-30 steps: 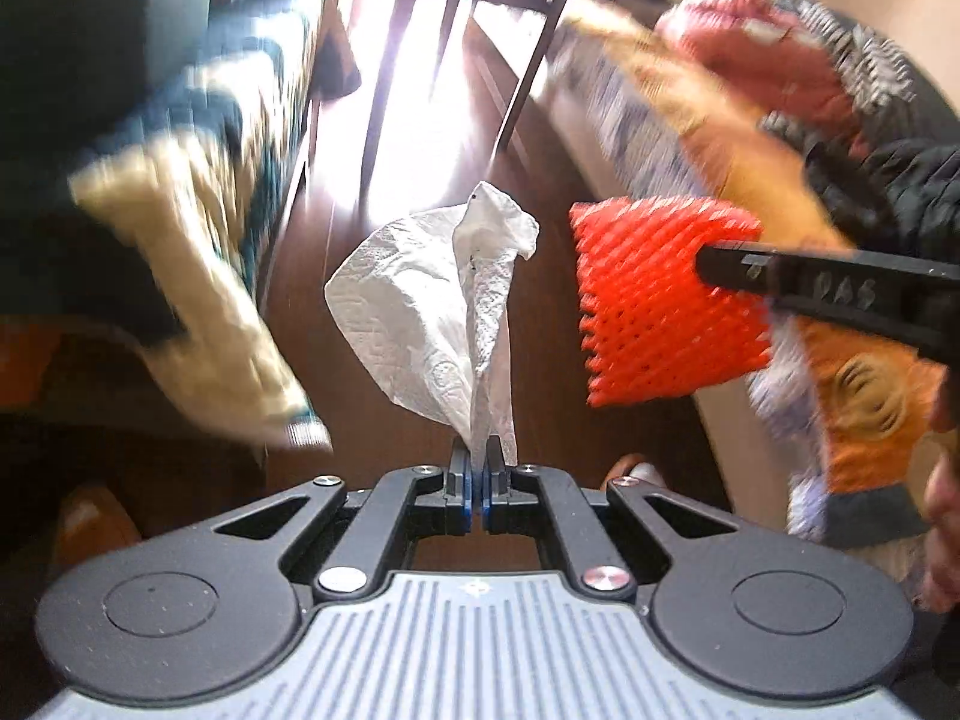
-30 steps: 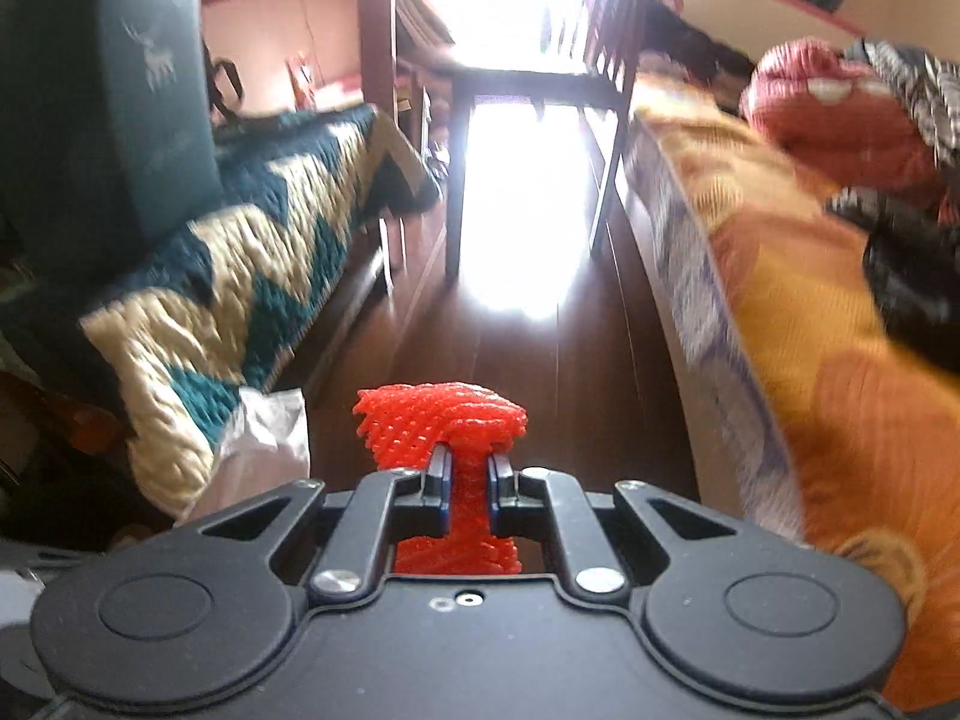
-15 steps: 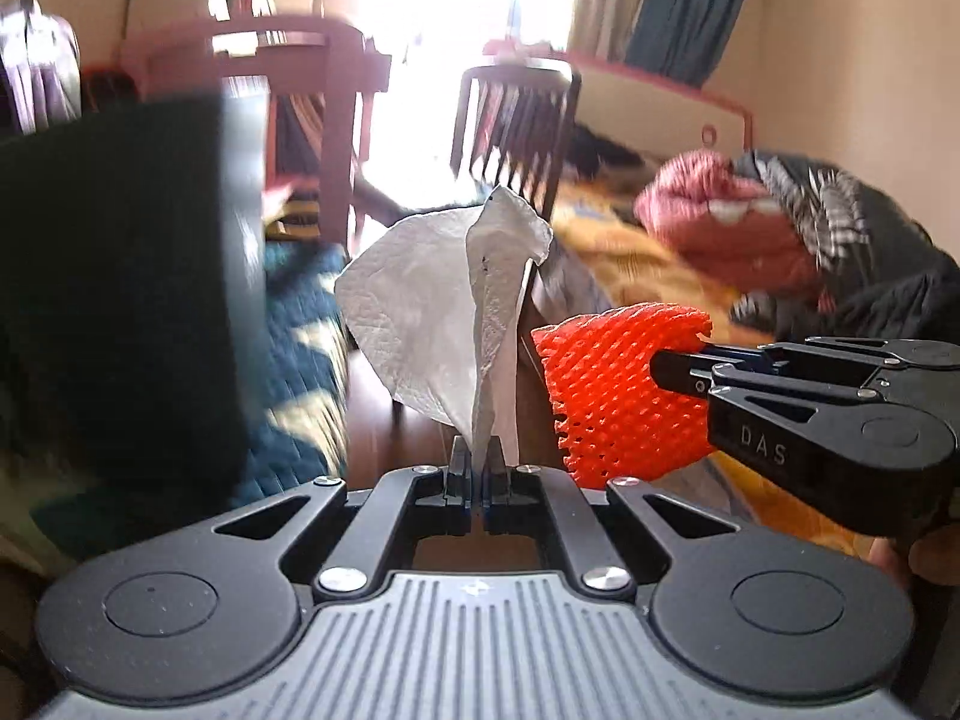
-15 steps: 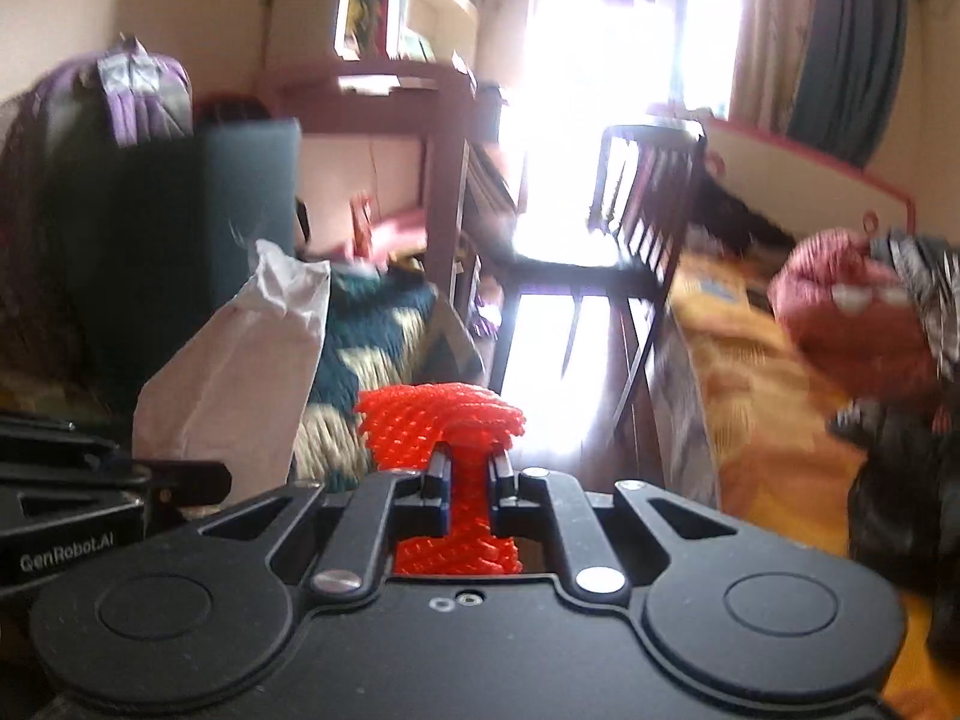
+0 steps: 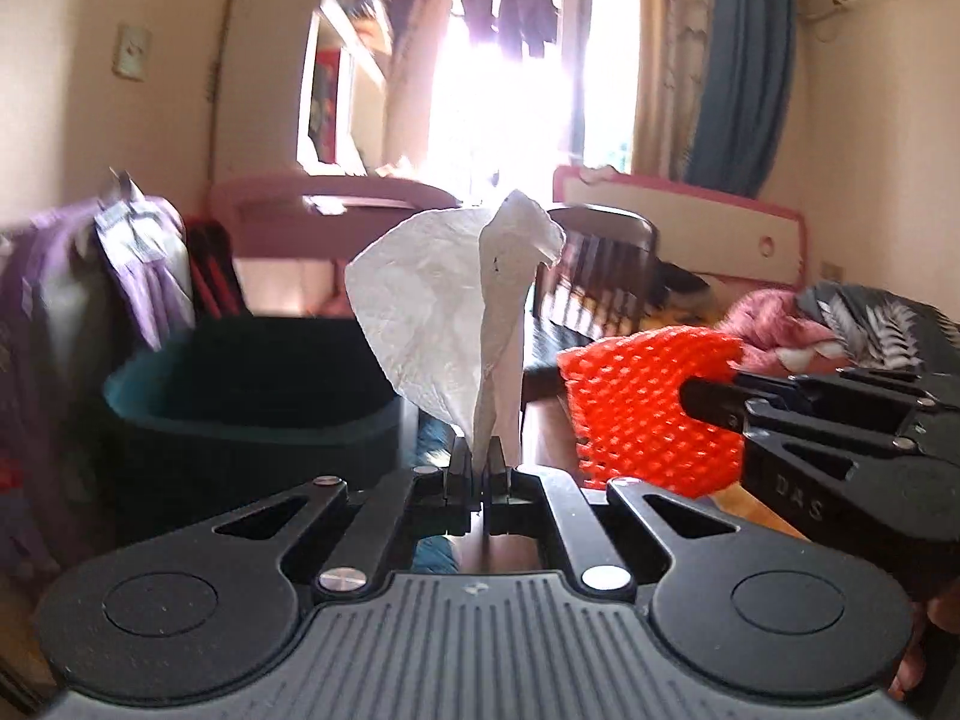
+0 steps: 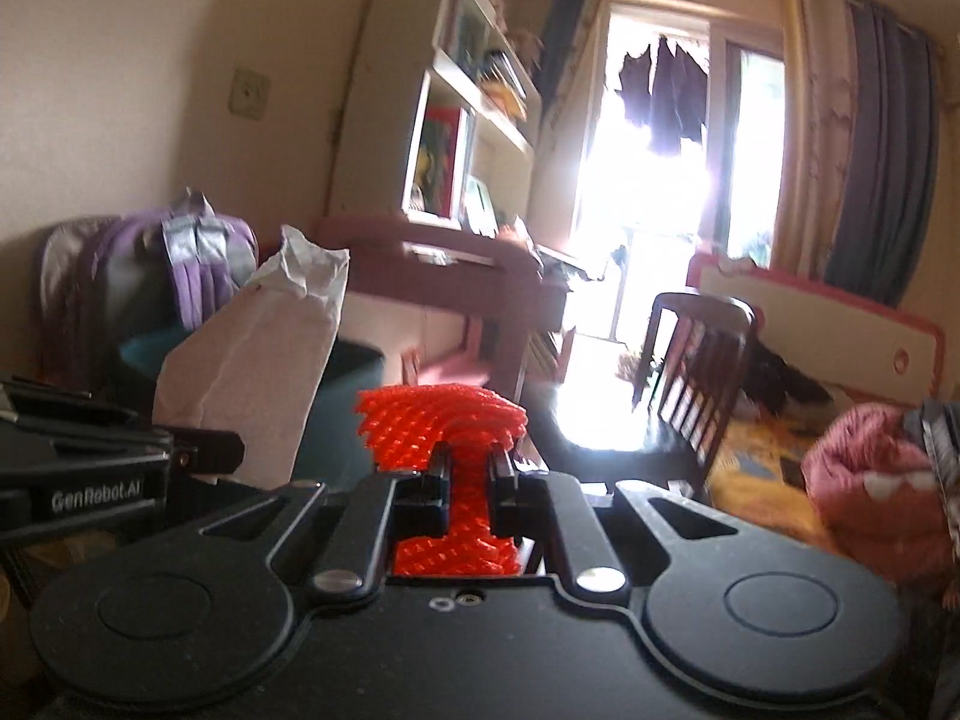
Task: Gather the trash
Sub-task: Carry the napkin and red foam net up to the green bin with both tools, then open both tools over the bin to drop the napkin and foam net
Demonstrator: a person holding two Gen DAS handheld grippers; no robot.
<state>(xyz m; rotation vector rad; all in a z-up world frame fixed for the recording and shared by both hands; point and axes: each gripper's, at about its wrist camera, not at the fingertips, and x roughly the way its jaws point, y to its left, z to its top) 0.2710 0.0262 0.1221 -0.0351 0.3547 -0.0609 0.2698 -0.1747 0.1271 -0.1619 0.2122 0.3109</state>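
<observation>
I have both pieces of trash in hand. My left tool (image 5: 478, 456) is clamped tight on the lower corner of a crumpled white tissue (image 5: 444, 306), which stands up from the jaws like a loose sail. My right tool (image 6: 470, 474) is pinched on a piece of red foam netting (image 6: 441, 420), squeezed thin between the pads and bulging above and below them. From the left camera the netting (image 5: 636, 408) hangs just beside the tissue, on its right.

The dark teal bin (image 5: 240, 384) sits ahead and to the left, rim open, below the level of the tools; in my judgement the step now is carrying both loads over it.

To do this well, I would keep both grips closed until each piece is clearly above the opening, not just near the rim. The tissue is light and floppy, so I would lower it inside before parting the jaws, or it may drift out. The netting is springy and may cling to a pad, so I would release it low too, and one tool at a time to avoid crowding the rim.
</observation>
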